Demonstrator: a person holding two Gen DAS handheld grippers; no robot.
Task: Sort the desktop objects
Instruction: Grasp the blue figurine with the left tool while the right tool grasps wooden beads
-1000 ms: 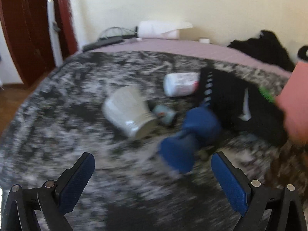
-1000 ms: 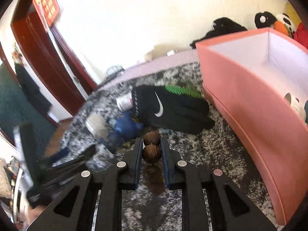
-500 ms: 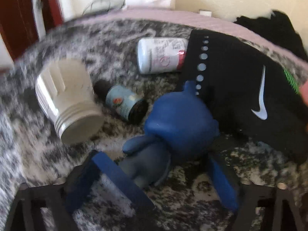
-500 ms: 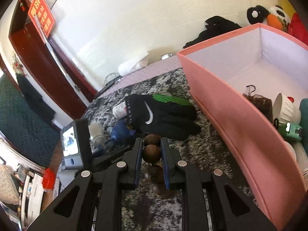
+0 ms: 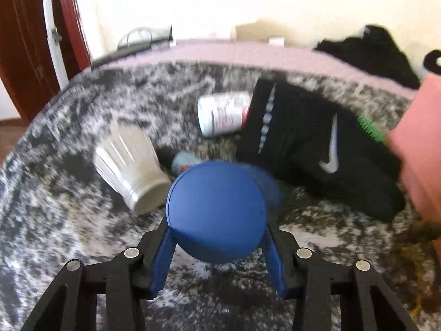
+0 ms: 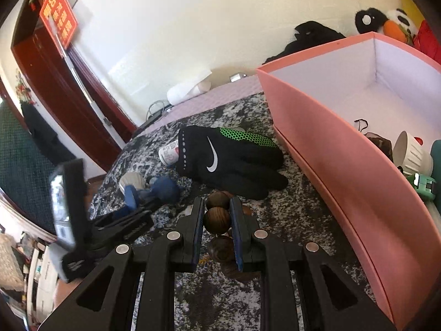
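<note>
My left gripper is shut on a blue toy figure, whose round base fills the view; it also shows in the right wrist view. My right gripper is shut on a string of brown wooden beads and holds it above the grey mottled cloth. A pink box stands to the right, with a white cup and other items inside. A black glove, a white bottle, a white ribbed cup and a small vial lie on the cloth.
The pink box wall is at the right edge of the left wrist view. Black clothing and plush toys lie by the far wall. A dark red door stands at the left.
My left gripper has shut on the blue toy figure and lifted it, turning its base toward the camera. My right gripper has risen slightly with the beads.
</note>
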